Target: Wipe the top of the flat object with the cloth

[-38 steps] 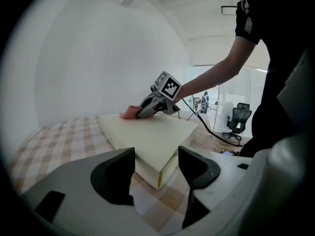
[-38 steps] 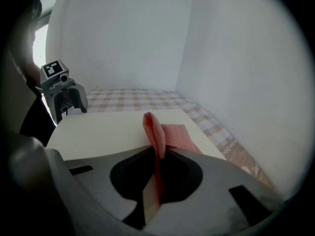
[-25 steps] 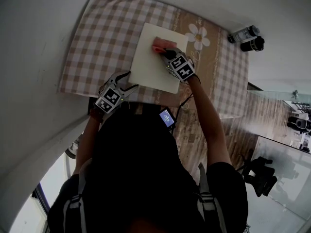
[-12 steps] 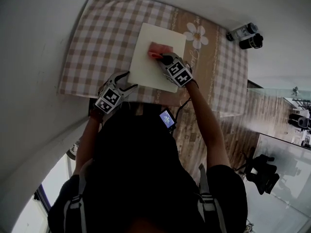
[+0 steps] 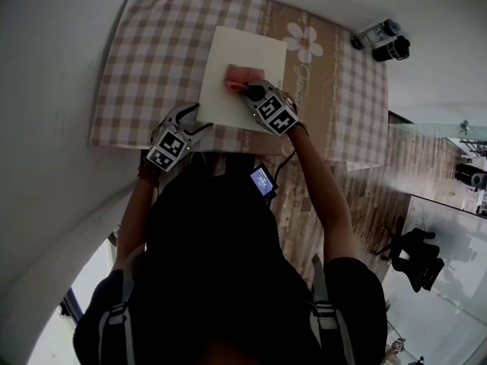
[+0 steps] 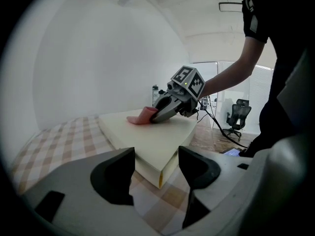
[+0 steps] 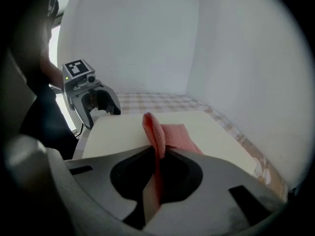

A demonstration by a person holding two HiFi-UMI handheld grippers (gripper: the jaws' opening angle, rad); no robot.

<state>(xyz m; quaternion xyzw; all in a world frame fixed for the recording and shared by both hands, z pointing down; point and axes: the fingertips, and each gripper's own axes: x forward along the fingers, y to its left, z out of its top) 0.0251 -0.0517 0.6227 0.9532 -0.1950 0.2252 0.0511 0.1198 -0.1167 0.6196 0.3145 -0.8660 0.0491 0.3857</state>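
Sliding leftward since earlier, the right claw point(image 5: 245, 88) stays clamped on the pink folded cloth point(image 5: 243, 73) atop the cream flat foam slab point(image 5: 236, 48), upper centre. With jaws apart, the left claw point(image 5: 192, 122) only faces its lower-left corner; wiping drag could skid the slab.

The right tongs point(image 7: 156, 154) are pinched on a pink cloth point(image 7: 173, 134). One fold stands up between the jaws and the rest lies flat just ahead on a cream flat pad point(image 7: 118, 132). Ahead to the left, the left tongs point(image 7: 101, 107) sit at the pad's corner. Beyond the pad spreads a checked tablecloth point(image 7: 157, 101).
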